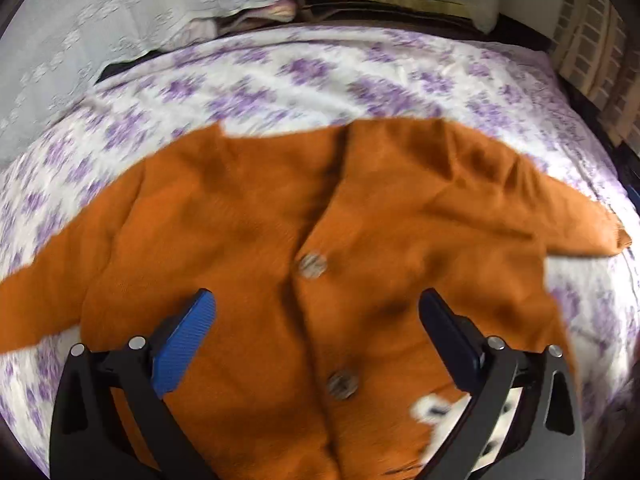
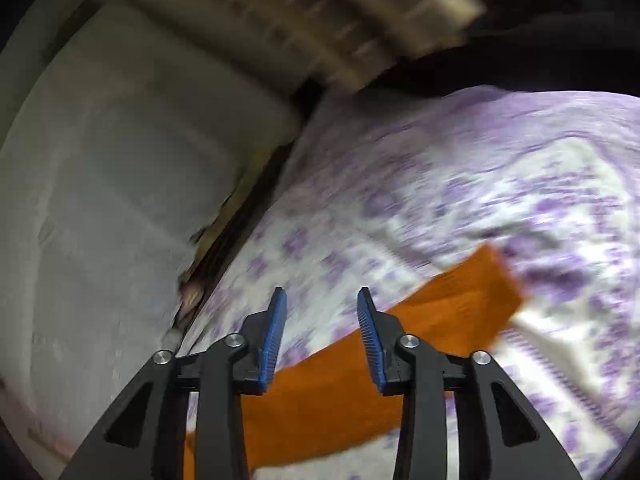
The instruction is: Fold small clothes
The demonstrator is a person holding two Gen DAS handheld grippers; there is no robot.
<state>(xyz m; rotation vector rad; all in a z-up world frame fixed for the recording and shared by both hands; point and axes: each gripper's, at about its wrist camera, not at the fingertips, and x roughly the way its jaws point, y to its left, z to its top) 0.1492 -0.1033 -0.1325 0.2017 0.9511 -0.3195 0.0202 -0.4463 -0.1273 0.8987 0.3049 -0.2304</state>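
Observation:
An orange buttoned cardigan (image 1: 280, 220) lies spread flat on a white bedsheet with purple flowers (image 1: 320, 76), both sleeves out to the sides. My left gripper (image 1: 316, 304) is open wide and empty, hovering over the cardigan's lower front near two buttons (image 1: 313, 266). A white patch (image 1: 432, 412) shows at the cardigan's lower right. In the right wrist view one orange sleeve (image 2: 460, 304) lies across the sheet (image 2: 480, 184). My right gripper (image 2: 322, 300) is open and empty above that sleeve.
A pale embroidered cover (image 1: 120, 12) lies bunched at the bed's far left; it also shows in the right wrist view (image 2: 120, 200). A patterned brown cushion (image 1: 592, 52) stands at the bed's right edge. A dark gap (image 2: 240, 216) runs between cover and sheet.

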